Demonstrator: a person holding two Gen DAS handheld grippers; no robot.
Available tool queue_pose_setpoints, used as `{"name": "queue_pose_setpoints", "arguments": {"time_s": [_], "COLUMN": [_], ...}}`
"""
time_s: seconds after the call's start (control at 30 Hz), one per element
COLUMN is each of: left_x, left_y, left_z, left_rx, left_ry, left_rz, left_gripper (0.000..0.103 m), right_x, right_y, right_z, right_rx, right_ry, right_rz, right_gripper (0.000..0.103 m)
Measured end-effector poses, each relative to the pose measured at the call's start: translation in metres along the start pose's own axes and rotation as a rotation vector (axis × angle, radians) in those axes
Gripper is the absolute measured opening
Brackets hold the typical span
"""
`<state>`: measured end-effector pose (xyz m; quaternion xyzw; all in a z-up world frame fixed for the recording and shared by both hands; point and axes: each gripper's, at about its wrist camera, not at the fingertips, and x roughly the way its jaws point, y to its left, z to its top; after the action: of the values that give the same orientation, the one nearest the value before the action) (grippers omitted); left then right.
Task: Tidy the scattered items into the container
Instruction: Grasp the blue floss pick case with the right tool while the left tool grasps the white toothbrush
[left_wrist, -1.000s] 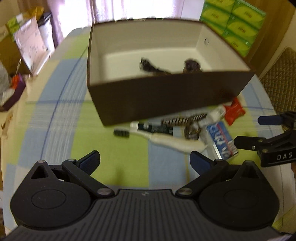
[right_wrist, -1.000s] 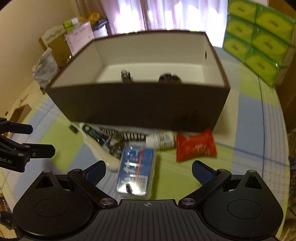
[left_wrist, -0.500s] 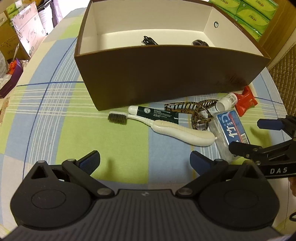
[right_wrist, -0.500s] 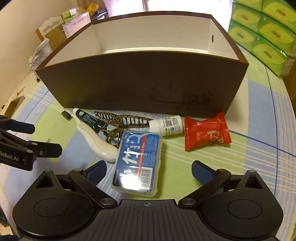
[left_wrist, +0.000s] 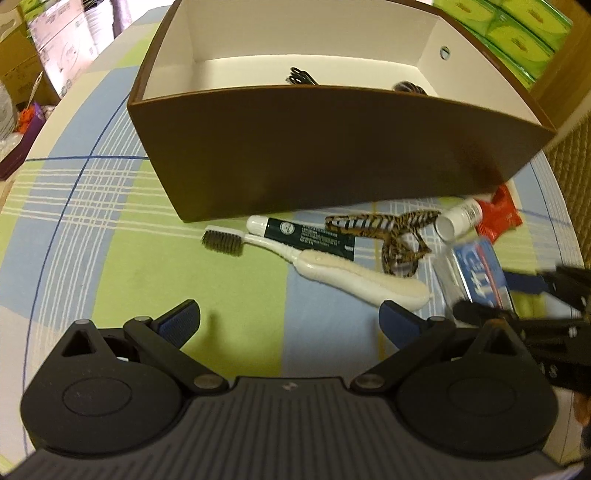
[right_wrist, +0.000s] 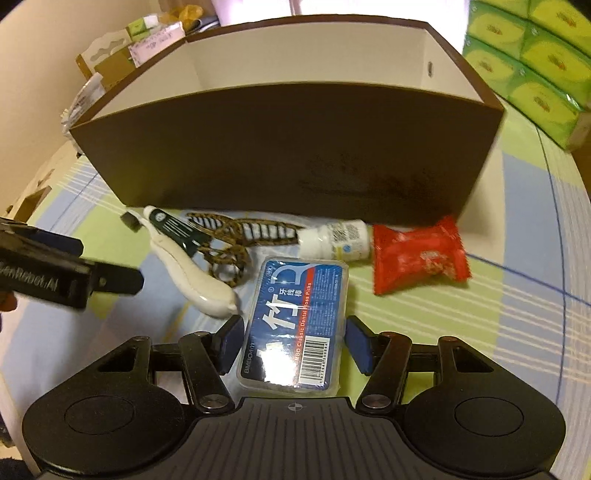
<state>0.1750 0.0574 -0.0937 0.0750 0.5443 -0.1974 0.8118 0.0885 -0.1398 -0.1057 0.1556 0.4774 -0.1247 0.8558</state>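
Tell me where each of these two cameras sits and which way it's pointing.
Left wrist view: on the left claw, looking forward and down at the brown box and toothbrush; its open fingers show, with the right claw at the right edge.
Right wrist view: on the right claw, low over the floss pick case, facing the box; its fingers flank the case, left claw at left.
Shared: box, toothbrush, case, small white bottle, red packet.

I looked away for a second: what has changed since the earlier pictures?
The right claw moved forward and down and narrowed around the floss pick box, its fingers flanking both sides; contact is unclear. The left claw stays open and empty. The brown box and other scattered items kept their places.
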Motion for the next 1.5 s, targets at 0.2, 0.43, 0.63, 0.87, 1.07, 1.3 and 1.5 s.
{"name": "queue_pose_setpoints", "arguments": {"time_s": [0.2,0.43,0.63,0.87,1.07,1.3,1.5], "left_x": [0.015,0.033,0.027,0.008,-0.005,-0.002,0.002], "left_y": [-0.003,-0.015,-0.001,0.030,0.050,0.061,0.048], "left_z": [0.012,0.013,0.004,-0.021,-0.038,-0.033,-0.029], "left_rx": [-0.127,-0.110,-0.105,-0.100,-0.015,0.024,0.084], "left_ry": [-0.009,-0.003,-0.008,-0.004,-0.006,-0.042,-0.051], "left_rz": [0.049,0.063,0.056,0.062,0.163,0.119,0.072], "left_gripper": [0.101,0.102,0.100,0.093,0.074,0.056,0.030], "right_x": [-0.013,-0.019,-0.022,-0.021,-0.021,-0.019,-0.016], "right_y": [-0.017,-0.028,-0.030,-0.029,-0.027,-0.024,-0.024], "right_z": [-0.014,-0.027,-0.027,-0.028,-0.029,-0.027,-0.023], "right_rx": [0.038,0.071,0.070,0.054,0.039,0.024,0.009], "right_ry": [0.003,0.017,0.017,0.023,0.027,0.020,0.001], "right_rz": [-0.010,-0.031,-0.035,-0.038,-0.037,-0.038,-0.040], "right_gripper": [0.062,0.062,0.062,0.062,0.062,0.062,0.062]}}
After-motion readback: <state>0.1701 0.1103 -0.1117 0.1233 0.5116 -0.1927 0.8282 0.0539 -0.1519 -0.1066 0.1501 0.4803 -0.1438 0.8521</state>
